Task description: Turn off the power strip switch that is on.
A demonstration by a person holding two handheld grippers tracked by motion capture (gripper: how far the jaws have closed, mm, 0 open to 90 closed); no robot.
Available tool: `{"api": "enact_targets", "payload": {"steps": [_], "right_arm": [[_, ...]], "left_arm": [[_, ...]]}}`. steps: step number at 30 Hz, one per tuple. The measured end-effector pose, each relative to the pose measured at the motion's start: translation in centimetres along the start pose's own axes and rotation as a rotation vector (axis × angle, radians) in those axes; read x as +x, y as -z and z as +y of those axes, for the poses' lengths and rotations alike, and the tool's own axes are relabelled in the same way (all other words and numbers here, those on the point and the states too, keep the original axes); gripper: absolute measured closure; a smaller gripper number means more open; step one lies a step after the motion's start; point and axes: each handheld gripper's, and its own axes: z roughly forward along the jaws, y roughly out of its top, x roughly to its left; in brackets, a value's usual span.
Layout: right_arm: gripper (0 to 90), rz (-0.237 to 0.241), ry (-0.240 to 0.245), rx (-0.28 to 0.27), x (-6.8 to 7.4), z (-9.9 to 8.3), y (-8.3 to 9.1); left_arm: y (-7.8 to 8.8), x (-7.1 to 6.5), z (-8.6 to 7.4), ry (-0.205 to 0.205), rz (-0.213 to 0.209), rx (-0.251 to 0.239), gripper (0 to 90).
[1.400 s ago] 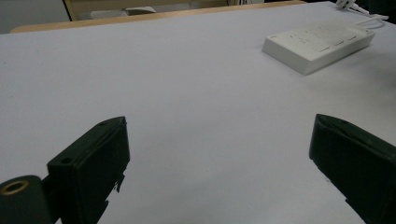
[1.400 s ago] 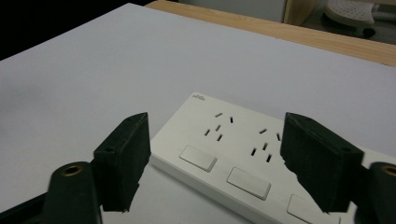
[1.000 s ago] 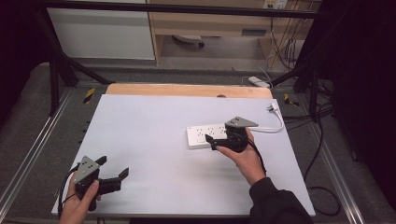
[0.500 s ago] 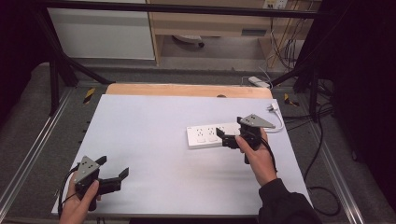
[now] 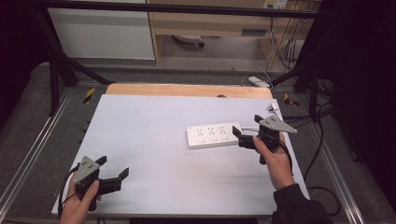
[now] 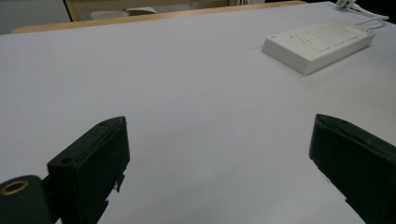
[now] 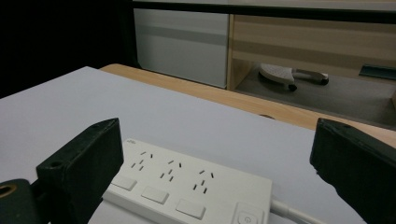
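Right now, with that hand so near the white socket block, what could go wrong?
The open right tool sits at the cable end of the white plastic power strip; closing there might pinch its white cable or press the switch. A nudge could also slide the strip across the smooth white table.

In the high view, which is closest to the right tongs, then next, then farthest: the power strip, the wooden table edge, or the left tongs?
1. The power strip: lying just left of the right tongs, right by their tips.
2. The wooden table edge: along the far side of the white table top.
3. The left tongs: at the near left corner, across the table.
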Motion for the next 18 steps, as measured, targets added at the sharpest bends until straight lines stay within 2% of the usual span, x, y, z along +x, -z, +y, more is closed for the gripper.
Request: {"api": "enact_targets", "payload": {"steps": [11,18], "right_arm": [[2.5,-0.042,0.003,-0.036,-1.4,-0.9,2.9],[2.5,-0.062,-0.009,-0.037,-2.2,-2.3,4.7]], "left_arm": [[0.0,0.0,0.0,-0.002,-0.002,0.003,5.0],[0.0,0.0,0.0,-0.005,0.004,0.004,5.0]]}}
